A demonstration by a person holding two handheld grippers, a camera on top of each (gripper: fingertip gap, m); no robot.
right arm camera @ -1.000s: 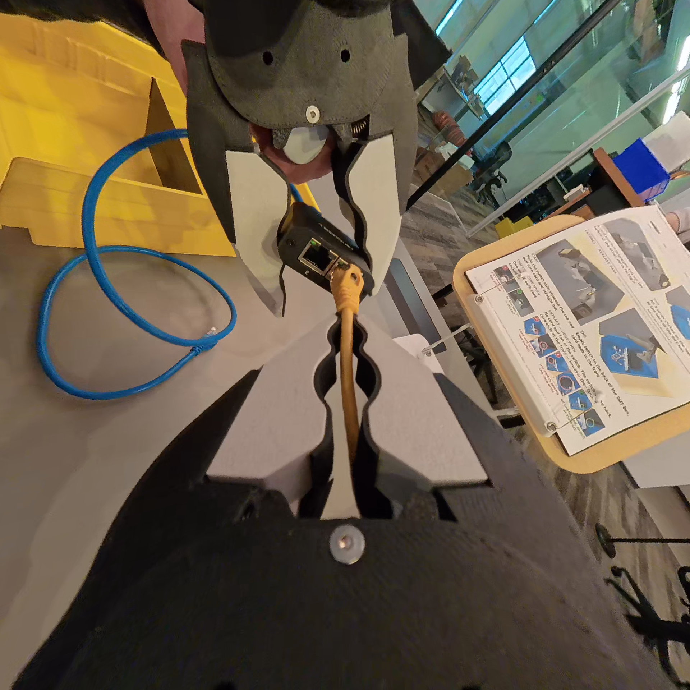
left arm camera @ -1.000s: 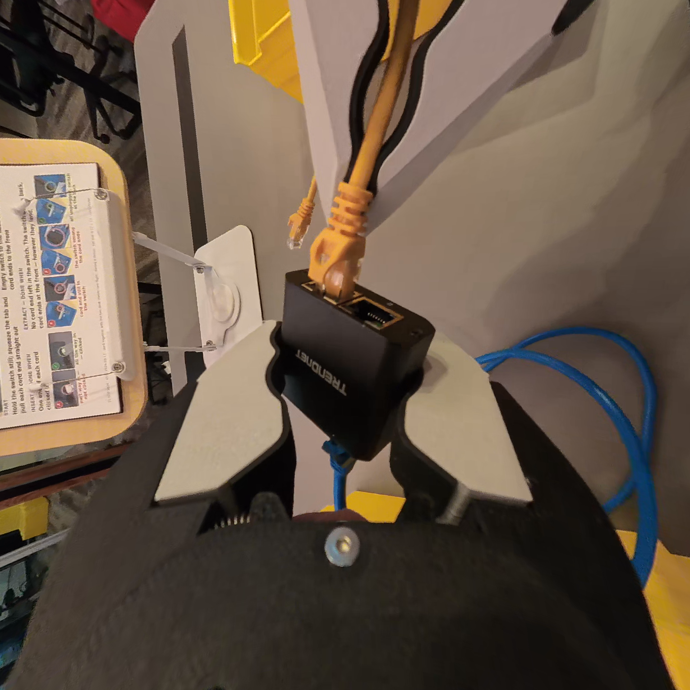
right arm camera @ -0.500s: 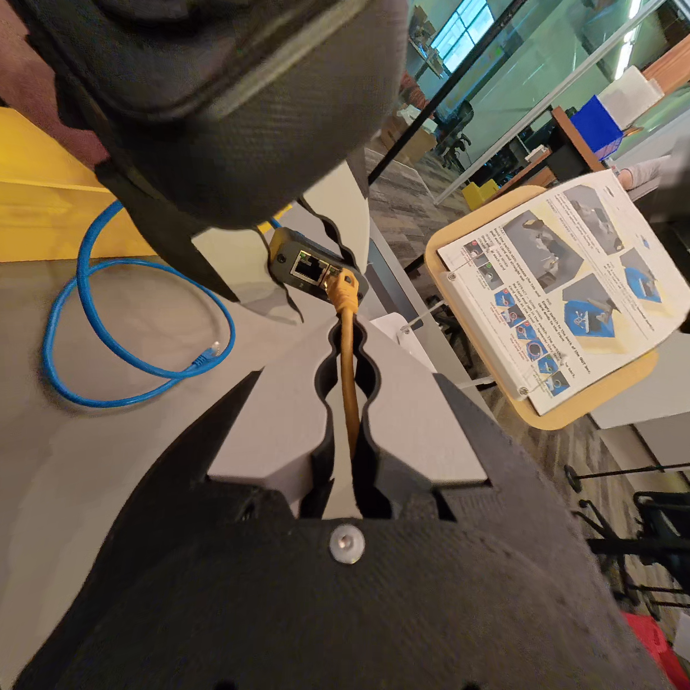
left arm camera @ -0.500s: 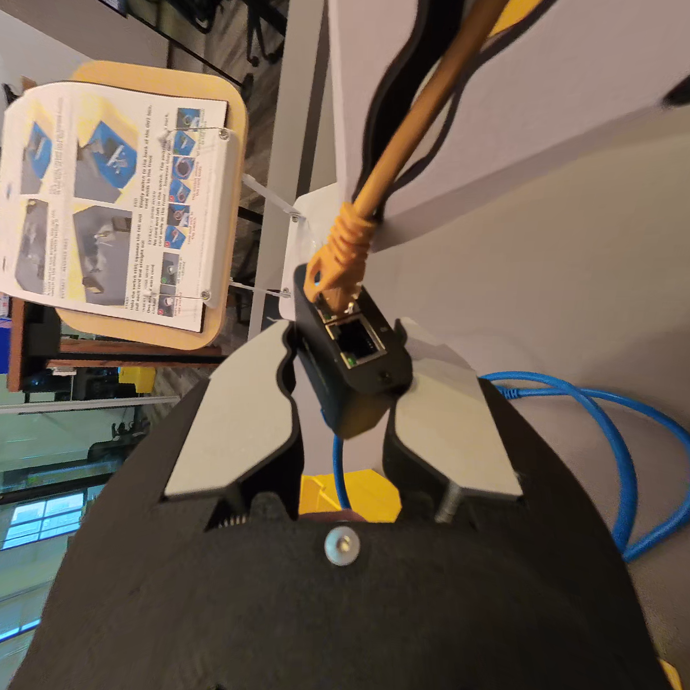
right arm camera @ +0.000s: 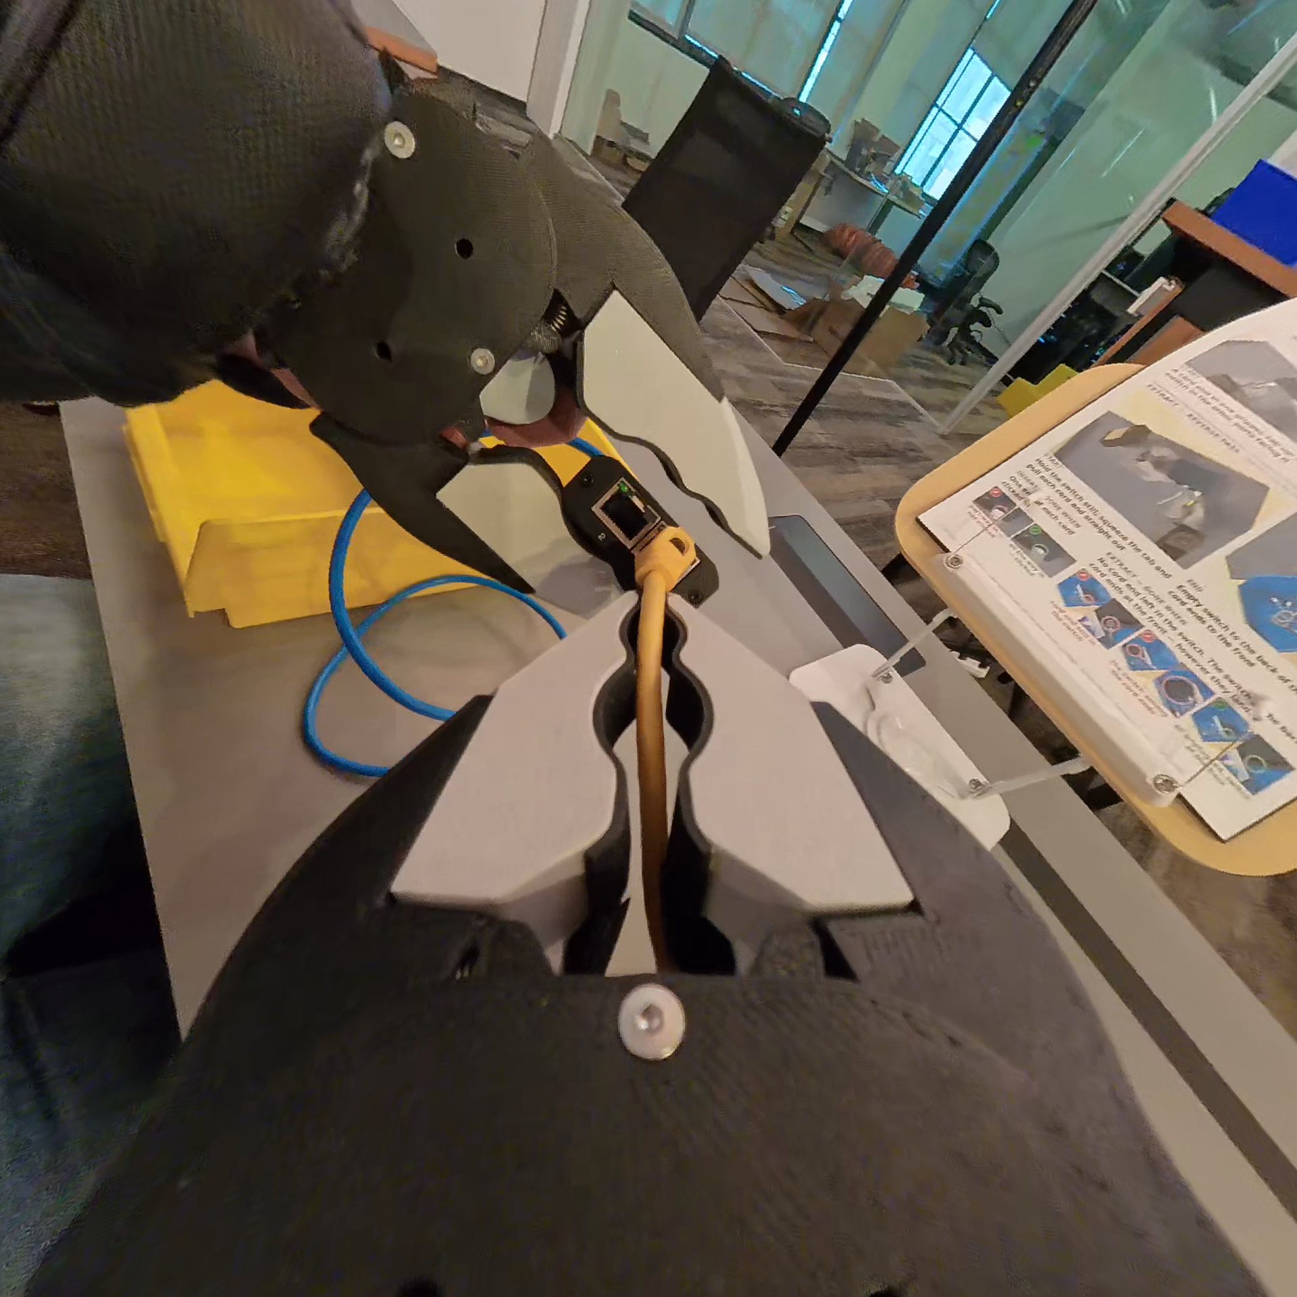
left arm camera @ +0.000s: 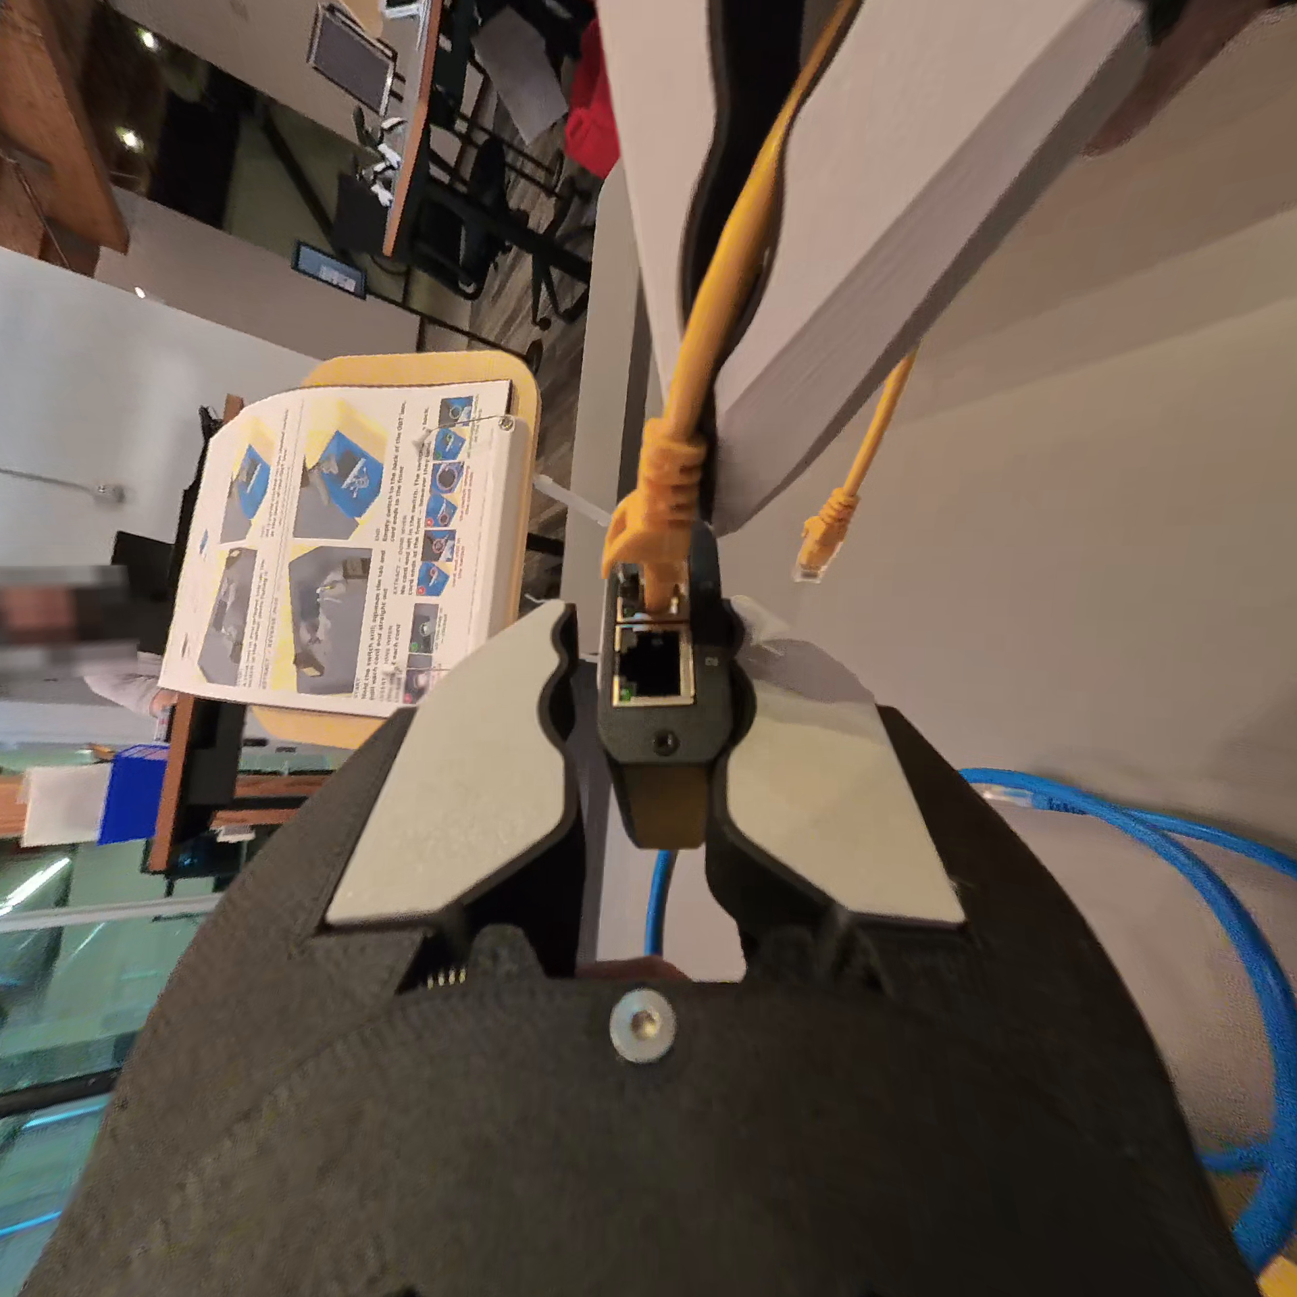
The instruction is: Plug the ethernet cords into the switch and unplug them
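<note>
- the black switch (left arm camera: pixel 660 702) is clamped between the left gripper (left arm camera: pixel 649 674) fingers, ports facing outward.
- the orange ethernet cord (right arm camera: pixel 651 702) is pinched in the right gripper (right arm camera: pixel 653 632) — its plug appears seated in one port.
- the neighbouring port is empty; the blue ethernet cord (right arm camera: pixel 365 632) lies loose beyond the grippers — plugging half done, unplugging left.
</note>
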